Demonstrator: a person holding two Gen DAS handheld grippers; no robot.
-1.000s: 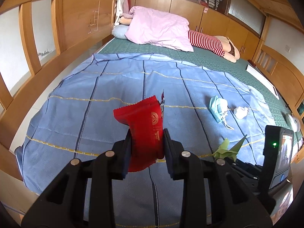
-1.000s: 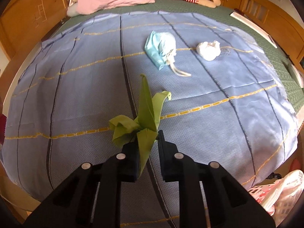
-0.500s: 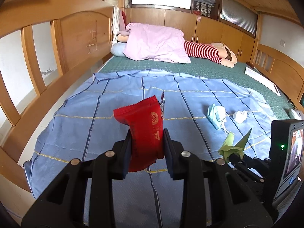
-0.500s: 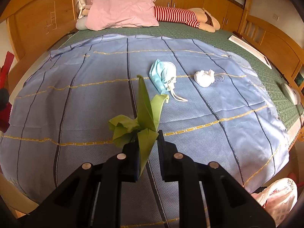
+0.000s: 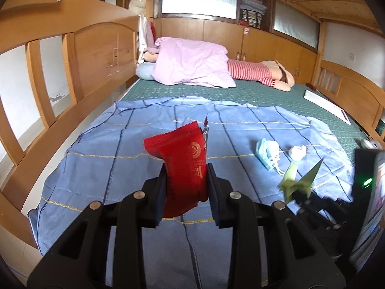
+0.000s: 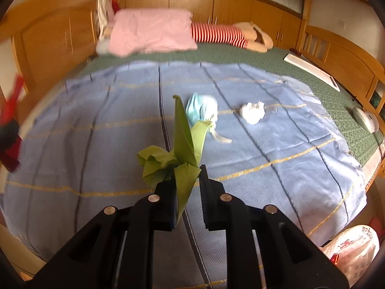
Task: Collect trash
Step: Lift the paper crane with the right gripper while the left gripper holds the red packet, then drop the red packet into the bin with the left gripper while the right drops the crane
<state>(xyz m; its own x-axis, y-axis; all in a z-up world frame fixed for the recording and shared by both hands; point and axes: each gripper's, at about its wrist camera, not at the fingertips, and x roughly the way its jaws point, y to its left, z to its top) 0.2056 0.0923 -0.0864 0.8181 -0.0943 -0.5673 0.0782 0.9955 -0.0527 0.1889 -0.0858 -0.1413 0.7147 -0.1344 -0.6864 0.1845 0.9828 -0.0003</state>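
My left gripper (image 5: 185, 180) is shut on a red snack wrapper (image 5: 180, 154), held above the blue cloth (image 5: 96, 168). My right gripper (image 6: 186, 180) is shut on a green folded paper crane (image 6: 182, 144), also lifted off the cloth; the crane (image 5: 298, 180) shows at the right of the left wrist view. A crumpled light-blue face mask (image 6: 202, 108) and a white crumpled tissue (image 6: 252, 112) lie on the cloth beyond the right gripper. The same mask (image 5: 267, 153) and tissue (image 5: 298, 151) sit right of the left gripper.
A white plastic bag (image 6: 351, 250) sits beside the bed at lower right. A person in a red-striped top (image 5: 247, 71) lies under a pink blanket (image 5: 192, 62) at the far end. Wooden bed rails (image 5: 60, 72) run along both sides. A white round object (image 6: 365, 120) lies on the green mat.
Both grippers have risen and tilted up, so more of the room shows. The wrapper and the crane stay gripped. Mask and tissue have not moved.
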